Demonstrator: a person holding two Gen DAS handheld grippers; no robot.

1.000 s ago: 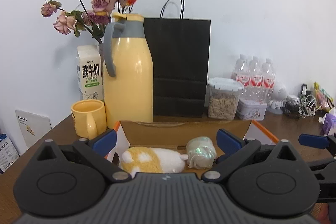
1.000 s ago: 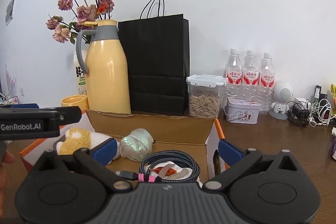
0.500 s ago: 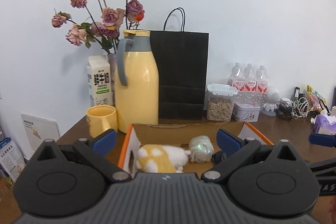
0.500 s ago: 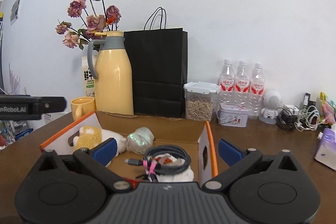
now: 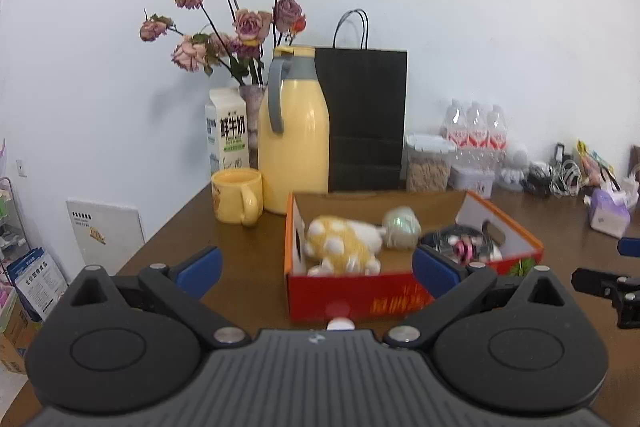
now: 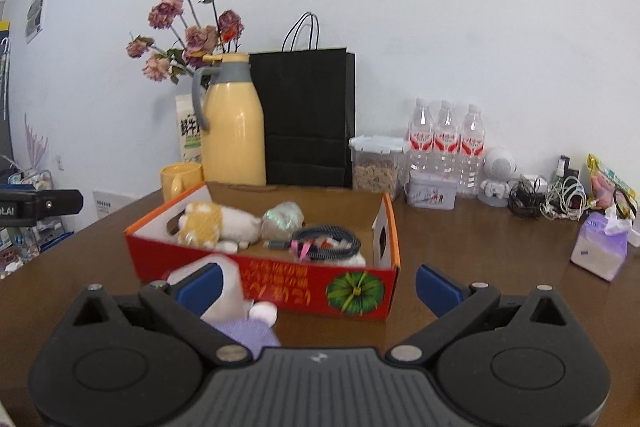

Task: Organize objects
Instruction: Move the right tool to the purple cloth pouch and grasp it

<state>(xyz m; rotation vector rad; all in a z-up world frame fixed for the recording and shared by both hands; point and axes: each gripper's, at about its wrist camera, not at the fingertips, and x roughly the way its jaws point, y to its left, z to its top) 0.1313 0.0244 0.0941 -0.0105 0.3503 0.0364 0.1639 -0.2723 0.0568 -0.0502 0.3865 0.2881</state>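
Note:
A red-and-orange cardboard box (image 5: 360, 297) (image 6: 280, 287) sits on the brown table. It holds a yellow-and-white plush toy (image 5: 340, 245) (image 6: 216, 223), a shiny wrapped ball (image 5: 401, 223) (image 6: 284, 219) and a coiled dark cable (image 5: 464, 243) (image 6: 326, 239). My left gripper (image 5: 316, 267) is open in front of the box's near wall, holding nothing. My right gripper (image 6: 316, 285) is also open, nearer the box's right half. A white-and-purple object (image 6: 236, 311) lies on the table before the box, beside the right gripper's left finger.
Behind the box stand a yellow thermos jug (image 5: 294, 143), yellow mug (image 5: 236, 195), milk carton (image 5: 226, 131), vase of dried roses (image 5: 240, 35) and black paper bag (image 5: 364, 119). A snack container (image 6: 376, 167), water bottles (image 6: 444, 143), a tin (image 6: 430, 191), tangled cables (image 6: 556, 195) and a tissue pack (image 6: 600, 247) lie to the right.
Both grippers have drawn back from over the box, so its red front wall now shows. The white-and-purple object has come into the right wrist view.

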